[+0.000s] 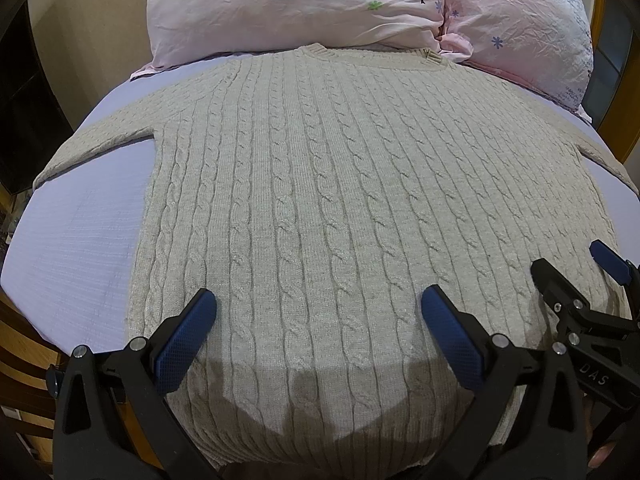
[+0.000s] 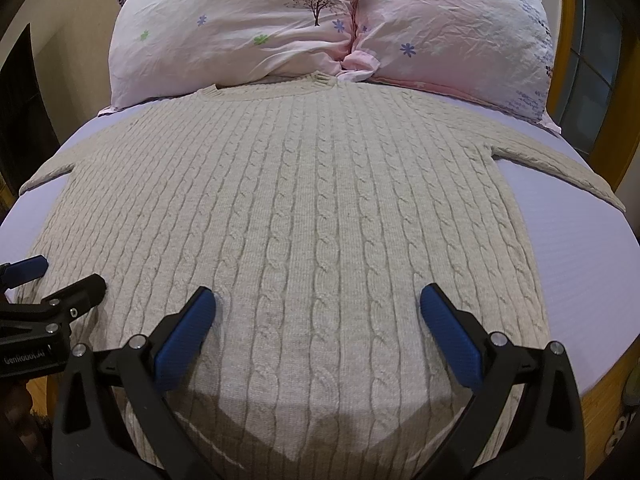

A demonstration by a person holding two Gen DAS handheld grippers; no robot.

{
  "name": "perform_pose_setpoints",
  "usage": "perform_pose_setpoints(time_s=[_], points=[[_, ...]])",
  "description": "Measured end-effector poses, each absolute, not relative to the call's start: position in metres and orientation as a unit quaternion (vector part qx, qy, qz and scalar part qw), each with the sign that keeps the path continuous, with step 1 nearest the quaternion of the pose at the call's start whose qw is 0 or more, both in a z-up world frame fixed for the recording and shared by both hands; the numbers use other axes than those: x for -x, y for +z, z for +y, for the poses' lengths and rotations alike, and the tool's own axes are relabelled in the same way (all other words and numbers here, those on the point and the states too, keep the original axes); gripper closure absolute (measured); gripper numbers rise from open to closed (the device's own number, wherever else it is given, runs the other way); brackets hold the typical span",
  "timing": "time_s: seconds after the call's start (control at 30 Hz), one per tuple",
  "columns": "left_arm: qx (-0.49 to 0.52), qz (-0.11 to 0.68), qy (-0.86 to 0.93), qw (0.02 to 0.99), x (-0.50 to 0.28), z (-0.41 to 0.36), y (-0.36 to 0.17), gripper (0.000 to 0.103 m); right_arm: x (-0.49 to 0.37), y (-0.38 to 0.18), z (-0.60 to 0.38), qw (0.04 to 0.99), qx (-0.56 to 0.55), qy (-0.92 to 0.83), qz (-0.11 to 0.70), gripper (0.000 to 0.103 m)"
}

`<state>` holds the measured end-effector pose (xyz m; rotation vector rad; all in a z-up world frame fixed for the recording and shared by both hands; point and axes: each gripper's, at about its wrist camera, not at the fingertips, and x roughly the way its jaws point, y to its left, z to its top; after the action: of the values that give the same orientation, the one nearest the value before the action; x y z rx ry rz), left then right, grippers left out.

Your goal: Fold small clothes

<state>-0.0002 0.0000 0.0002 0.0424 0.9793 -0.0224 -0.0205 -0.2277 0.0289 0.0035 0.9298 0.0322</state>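
A pale grey cable-knit sweater [image 1: 320, 184] lies flat and spread out on a light purple bed sheet [image 1: 80, 232]. Its neck touches two pink flowered pillows [image 1: 304, 4], and its sleeves reach out to each side.

The left gripper [image 1: 319, 312], black with blue pads, sits over the sweater's bottom part. Its jaws are spread wide apart and hold nothing. The sweater lies under and between its fingers; whether they touch the knit cannot be told. The right gripper [image 2: 318, 308] looks the same, wide open over the sweater's bottom part and empty too.

The left wrist view shows the right gripper [image 1: 576, 276] close by at the sweater's right side, and the sweater's left sleeve lying on the sheet. The right wrist view shows the left gripper [image 2: 60, 276] at the sweater's left side, and the right sleeve.
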Motion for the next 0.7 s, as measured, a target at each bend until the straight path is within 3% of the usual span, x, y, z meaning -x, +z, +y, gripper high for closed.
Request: perform_pose_setpoints(time_s=[0.7], points=[[-0.020, 0.469, -0.011, 0.883, 0.0001, 0.0000, 0.0004, 0.001, 0.0219, 0.0282, -0.2275, 0.894, -0.001, 0.015, 0.447, 0.002]])
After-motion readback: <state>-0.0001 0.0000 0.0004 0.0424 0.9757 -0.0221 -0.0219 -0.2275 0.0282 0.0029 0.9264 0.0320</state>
